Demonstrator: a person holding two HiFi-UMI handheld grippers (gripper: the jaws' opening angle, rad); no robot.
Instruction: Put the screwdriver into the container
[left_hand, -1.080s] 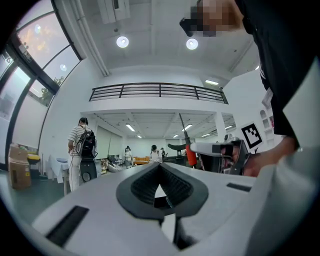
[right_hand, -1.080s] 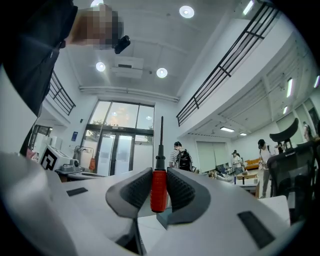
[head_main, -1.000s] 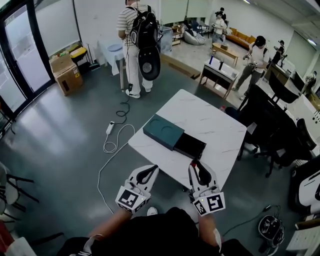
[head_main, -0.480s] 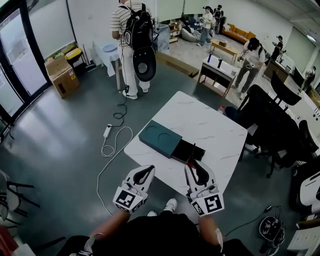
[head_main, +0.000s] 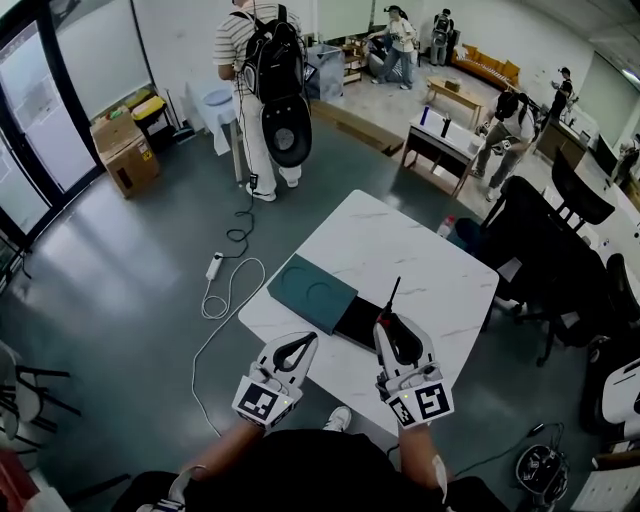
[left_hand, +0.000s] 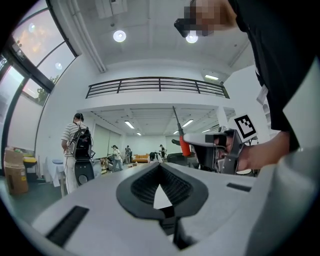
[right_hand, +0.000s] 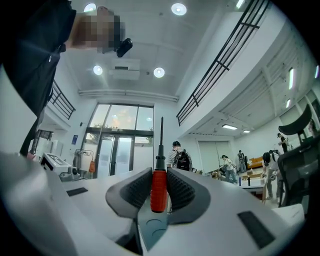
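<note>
A screwdriver (right_hand: 158, 187) with a red handle and thin black shaft stands upright between the pads of my right gripper (right_hand: 159, 176), which is shut on the handle. In the head view the right gripper (head_main: 386, 324) hovers over the near edge of the white table (head_main: 420, 250). The screwdriver shaft (head_main: 392, 294) points away over the black open part (head_main: 357, 322) of the container. The container's teal part (head_main: 312, 292) lies to its left. My left gripper (head_main: 308, 339) hangs beside it, shut and empty, its pads (left_hand: 150, 184) meeting at the tips.
A person with a black backpack (head_main: 262, 90) stands beyond the table. Black office chairs (head_main: 560, 270) crowd the table's right side. A white cable and power strip (head_main: 222, 280) lie on the floor at left. A cardboard box (head_main: 125, 150) sits by the glass doors.
The view has closed in on the table. My right gripper now holds the screwdriver's shaft out over the black tray. The left gripper has kept its place beside it.
</note>
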